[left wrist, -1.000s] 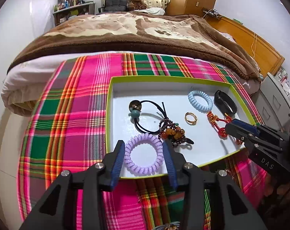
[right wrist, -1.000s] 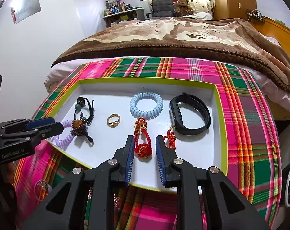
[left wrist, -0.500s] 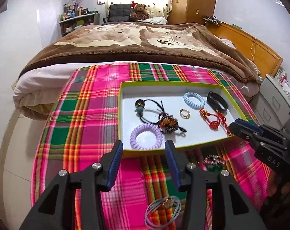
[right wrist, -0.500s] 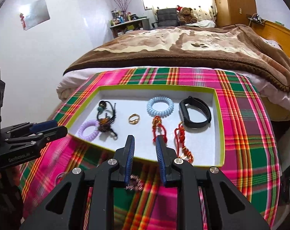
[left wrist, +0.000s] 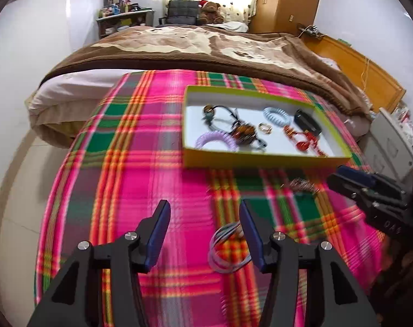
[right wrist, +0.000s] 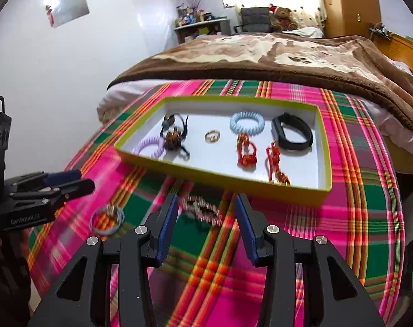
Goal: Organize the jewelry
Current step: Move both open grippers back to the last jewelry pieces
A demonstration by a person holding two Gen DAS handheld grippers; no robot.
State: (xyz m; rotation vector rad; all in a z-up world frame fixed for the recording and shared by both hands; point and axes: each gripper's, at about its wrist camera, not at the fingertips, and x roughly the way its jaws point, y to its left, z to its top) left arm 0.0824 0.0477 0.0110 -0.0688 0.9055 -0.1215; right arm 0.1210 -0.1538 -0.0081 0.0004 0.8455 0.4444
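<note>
**Op:** Bedroom setup – plaid cloth (left wrist: 141,169) over the bed end, green-rimmed tray (right wrist: 261,188) on it. Most pieces lie in the tray already: lilac coil hair tie (left wrist: 216,142), pale blue coil hair tie (right wrist: 247,122), gold ring (right wrist: 212,136), black fitness band (right wrist: 292,132), red knotted cords (right wrist: 246,151).

**Lead:** What's left out?

**Op:** Two pieces on the cloth in front of the tray. Thin bangles (left wrist: 228,248) lie near my left gripper (left wrist: 203,234), close against its right finger. A beaded bracelet (right wrist: 203,209) sits just ahead of my right gripper (right wrist: 206,226).

**Lead:** Jaw state?

**Op:** Both apart, holding nothing. I read it as each gripper lined up on its own leftover – one per side keeps them from crossing.

**Lead:** Risk?

**Op:** Bangles lie flat on soft cloth, so probably awkward to pinch. Frames are blurred; can't count the bangles.
</note>
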